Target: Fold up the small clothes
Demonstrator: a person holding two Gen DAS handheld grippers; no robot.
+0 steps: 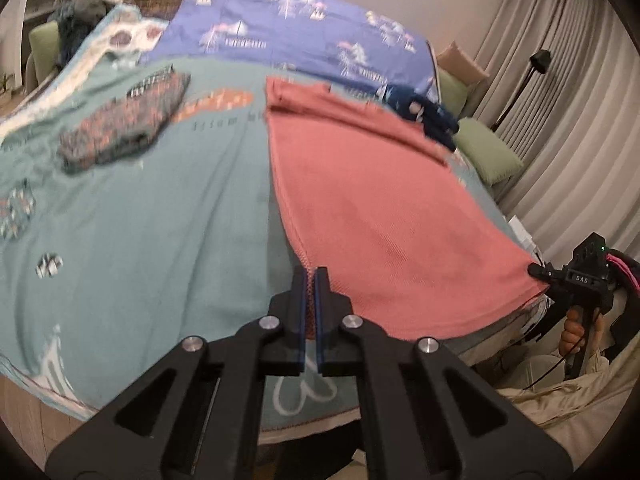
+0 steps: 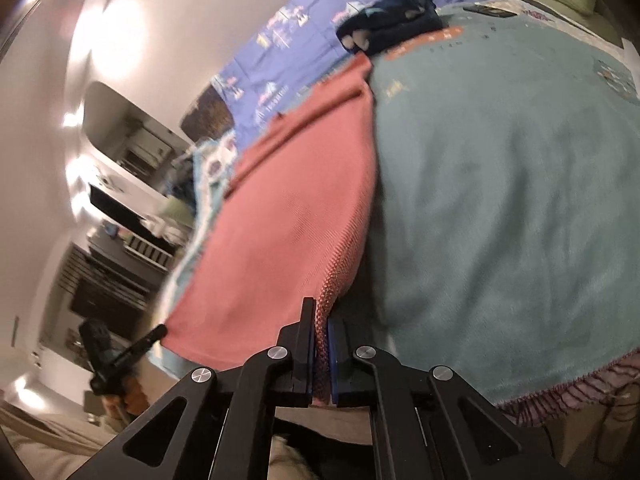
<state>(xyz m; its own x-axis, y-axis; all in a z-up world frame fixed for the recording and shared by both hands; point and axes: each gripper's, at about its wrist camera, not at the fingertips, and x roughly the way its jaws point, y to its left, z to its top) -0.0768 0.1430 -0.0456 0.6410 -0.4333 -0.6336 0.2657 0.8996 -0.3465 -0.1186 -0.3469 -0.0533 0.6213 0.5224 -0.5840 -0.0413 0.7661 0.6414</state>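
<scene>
A pink knitted garment (image 1: 376, 200) lies spread on the teal blanket (image 1: 160, 220) of a bed, its far end wrinkled. My left gripper (image 1: 311, 280) is shut on the garment's near left corner, a strip of pink weave caught between the blue pads. The right gripper (image 1: 538, 271) appears at the garment's near right corner, held by a hand (image 1: 572, 332). In the right wrist view my right gripper (image 2: 322, 320) is shut on the pink garment (image 2: 288, 208), with its hem pinched between the pads. The left gripper (image 2: 158, 333) shows at the far corner there.
A folded patterned grey-and-orange garment (image 1: 124, 124) lies on the blanket's left. A dark blue crumpled garment (image 1: 424, 112) sits beyond the pink one. A purple printed sheet (image 1: 288, 36) covers the bed's far part. Green cushions (image 1: 488, 152) and curtains (image 1: 560, 100) stand at right.
</scene>
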